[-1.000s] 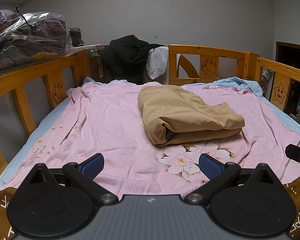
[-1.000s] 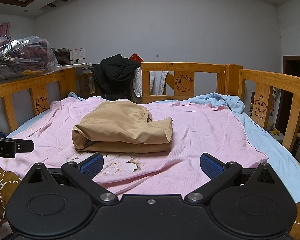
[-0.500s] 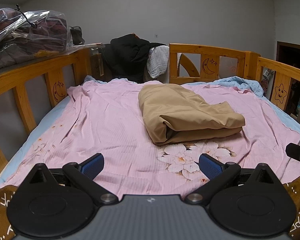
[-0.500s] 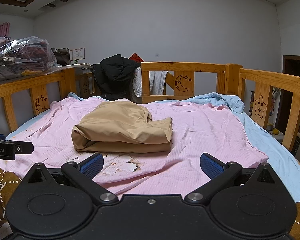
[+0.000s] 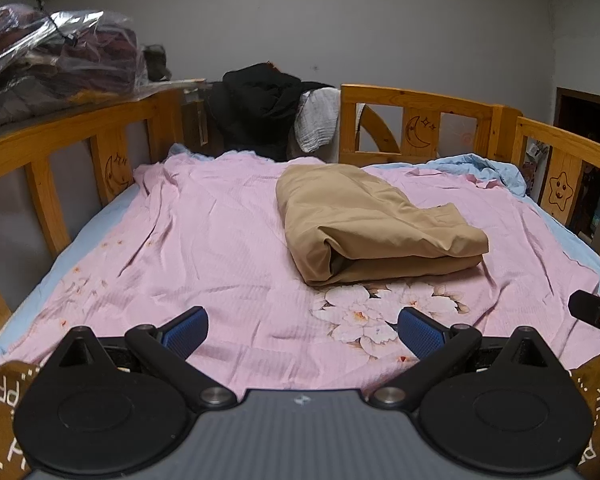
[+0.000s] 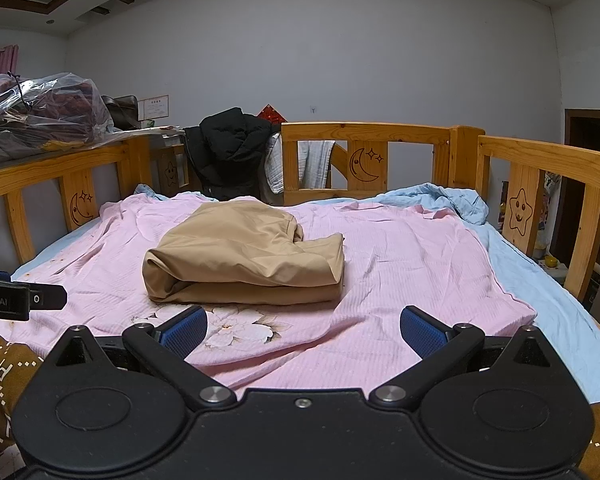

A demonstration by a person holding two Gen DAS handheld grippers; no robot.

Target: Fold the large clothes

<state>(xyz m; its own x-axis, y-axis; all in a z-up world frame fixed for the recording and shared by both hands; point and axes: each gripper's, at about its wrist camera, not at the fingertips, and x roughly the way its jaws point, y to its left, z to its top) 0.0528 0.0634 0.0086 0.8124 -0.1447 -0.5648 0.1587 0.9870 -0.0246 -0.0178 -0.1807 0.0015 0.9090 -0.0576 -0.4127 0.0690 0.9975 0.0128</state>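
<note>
The tan clothes (image 5: 374, 226) look folded; both sets of fingers (image 5: 186, 330) (image 6: 422, 330) gape wide, empty, near them; next, maybe smoothing.

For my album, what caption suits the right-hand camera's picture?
Open right gripper facing a folded tan garment on a pink sheet, wooden bed rails behind.

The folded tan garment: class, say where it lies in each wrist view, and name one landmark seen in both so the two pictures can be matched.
Left wrist view: the folded tan garment lies right of centre on the pink sheet.
Right wrist view: the garment lies left of centre.
Shared landmark: the black jacket draped over the far wooden rail.
</note>
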